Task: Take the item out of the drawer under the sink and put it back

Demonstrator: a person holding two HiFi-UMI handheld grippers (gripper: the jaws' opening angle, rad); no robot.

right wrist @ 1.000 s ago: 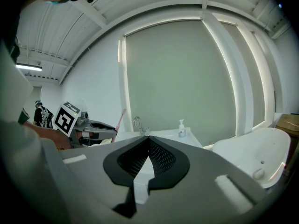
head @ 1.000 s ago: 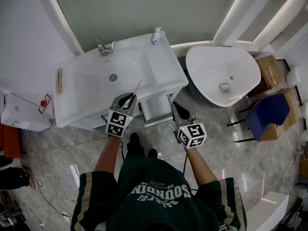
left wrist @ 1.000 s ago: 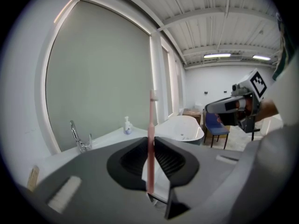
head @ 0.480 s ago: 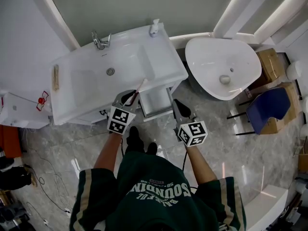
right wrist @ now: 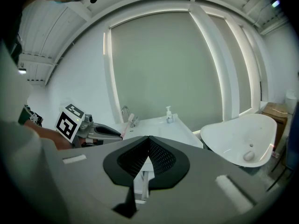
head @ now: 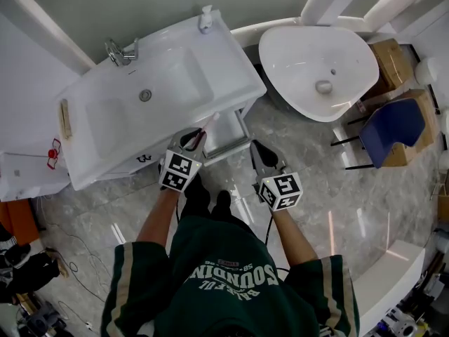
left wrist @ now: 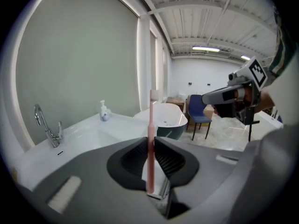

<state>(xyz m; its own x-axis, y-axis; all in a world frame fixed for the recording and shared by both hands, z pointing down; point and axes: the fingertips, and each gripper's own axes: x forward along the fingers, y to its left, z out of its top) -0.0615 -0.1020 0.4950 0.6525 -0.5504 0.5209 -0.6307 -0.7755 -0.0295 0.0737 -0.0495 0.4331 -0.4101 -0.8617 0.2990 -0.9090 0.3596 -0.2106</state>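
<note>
A pink toothbrush (head: pixel 205 126) sticks up from my left gripper (head: pixel 191 140), whose jaws are shut on its handle. In the left gripper view the toothbrush (left wrist: pixel 151 139) stands upright between the pads of that gripper (left wrist: pixel 150 160). The white drawer (head: pixel 226 137) under the sink (head: pixel 140 97) is pulled out, and the brush head hangs over its left front corner. My right gripper (head: pixel 257 149) hovers just right of the drawer, shut with nothing in it. The right gripper view shows its jaws (right wrist: pixel 148 155) closed, with the left gripper (right wrist: pixel 112 132) and toothbrush (right wrist: pixel 127 124) off to the left.
A faucet (head: pixel 118 51) and a soap dispenser (head: pixel 205 20) stand on the sink top. A white bathtub (head: pixel 316 69) lies to the right, then a blue chair (head: pixel 393 128) and cardboard boxes. The person's feet are on the marble floor below the drawer.
Both grippers have sunk lower in front of the vanity. The left one has carried the toothbrush forward to the open drawer's corner. The head view has shifted, so the sink sits higher and further left.
</note>
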